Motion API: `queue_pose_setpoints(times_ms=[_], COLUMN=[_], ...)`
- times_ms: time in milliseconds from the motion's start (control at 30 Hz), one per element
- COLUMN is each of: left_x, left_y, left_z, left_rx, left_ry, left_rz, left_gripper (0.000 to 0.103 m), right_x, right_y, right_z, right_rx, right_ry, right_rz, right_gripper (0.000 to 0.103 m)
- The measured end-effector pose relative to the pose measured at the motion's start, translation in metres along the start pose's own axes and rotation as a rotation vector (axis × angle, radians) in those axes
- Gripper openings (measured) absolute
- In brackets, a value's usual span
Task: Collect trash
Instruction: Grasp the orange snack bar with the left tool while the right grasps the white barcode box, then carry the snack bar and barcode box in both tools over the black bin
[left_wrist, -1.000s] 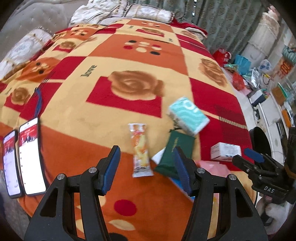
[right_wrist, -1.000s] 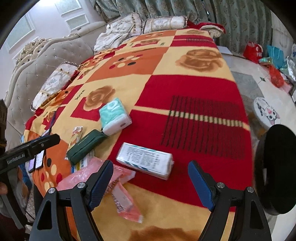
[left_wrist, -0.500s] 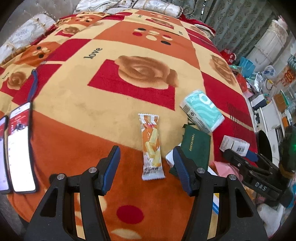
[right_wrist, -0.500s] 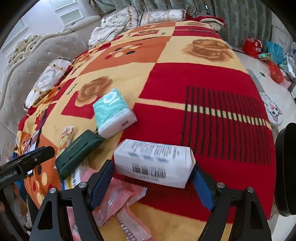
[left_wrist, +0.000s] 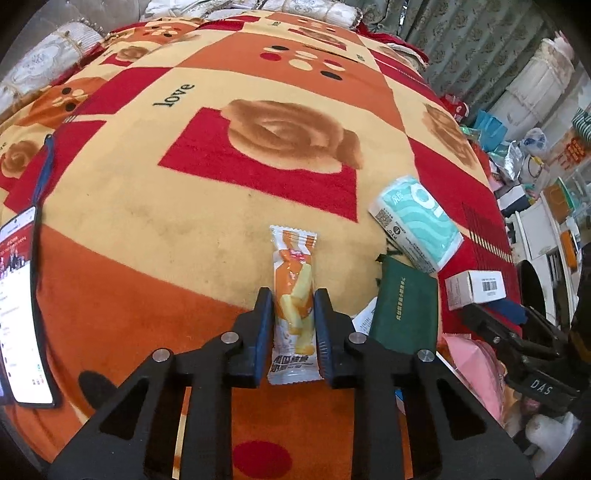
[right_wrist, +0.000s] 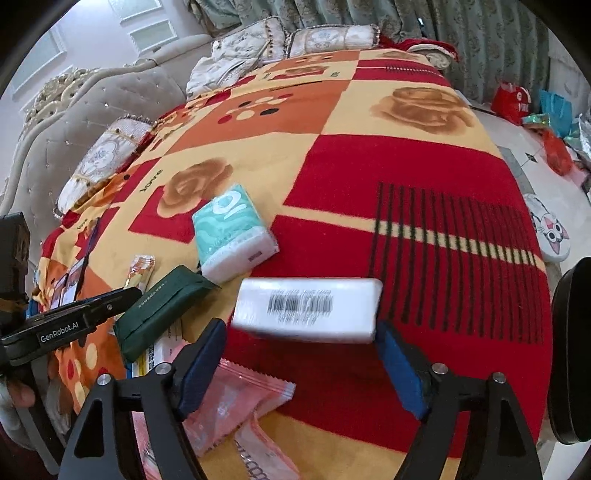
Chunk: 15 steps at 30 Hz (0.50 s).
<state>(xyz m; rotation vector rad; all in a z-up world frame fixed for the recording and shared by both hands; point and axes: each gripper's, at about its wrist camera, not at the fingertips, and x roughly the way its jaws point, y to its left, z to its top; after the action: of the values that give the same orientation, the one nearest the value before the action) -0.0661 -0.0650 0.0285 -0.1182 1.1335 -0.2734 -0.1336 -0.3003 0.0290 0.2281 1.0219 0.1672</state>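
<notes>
Jaws of the left gripper (left_wrist: 293, 325) have just closed and now pinch an orange snack wrapper (left_wrist: 294, 295) lying flat on the bed blanket (left_wrist: 155, 206). At its 3 o'clock lies a green pouch (left_wrist: 404, 308), with a teal tissue pack (left_wrist: 415, 223) at 1 o'clock. Jaws of the right gripper (right_wrist: 301, 363) stand wide with a white barcoded box (right_wrist: 308, 310) between them; it is blurred, so contact with the pads is perhaps there, but I cannot tell. Pink packets (right_wrist: 236, 402) lie beneath, at 7 o'clock.
</notes>
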Motion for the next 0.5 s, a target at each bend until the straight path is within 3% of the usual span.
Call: queue_pose_setpoints(times_ms=[233, 300, 367, 500], left_x=[-0.005, -0.009, -0.014, -0.027], left_y=[0.004, 0.004, 0.002, -0.007], left_z=[0.002, 0.003, 0.005, 0.009], left_rx=[-0.004, -0.004, -0.001, 0.014], left_ry=[-0.01, -0.015, -0.022, -0.048], left_rz=[-0.01, -0.016, -0.025, -0.047], left_gripper=[0.018, 0.018, 0.018, 0.018], right_x=[0.014, 0.015, 0.011, -0.006], right_y=[0.007, 0.006, 0.004, 0.0], right_z=[0.011, 0.013, 0.013, 0.012], right_rx=[-0.04, -0.045, -0.043, -0.051], right_ry=[0.001, -0.002, -0.013, -0.045], right_rz=[-0.067, -0.056, -0.033, -0.011], right_gripper=[0.081, 0.081, 0.073, 0.073])
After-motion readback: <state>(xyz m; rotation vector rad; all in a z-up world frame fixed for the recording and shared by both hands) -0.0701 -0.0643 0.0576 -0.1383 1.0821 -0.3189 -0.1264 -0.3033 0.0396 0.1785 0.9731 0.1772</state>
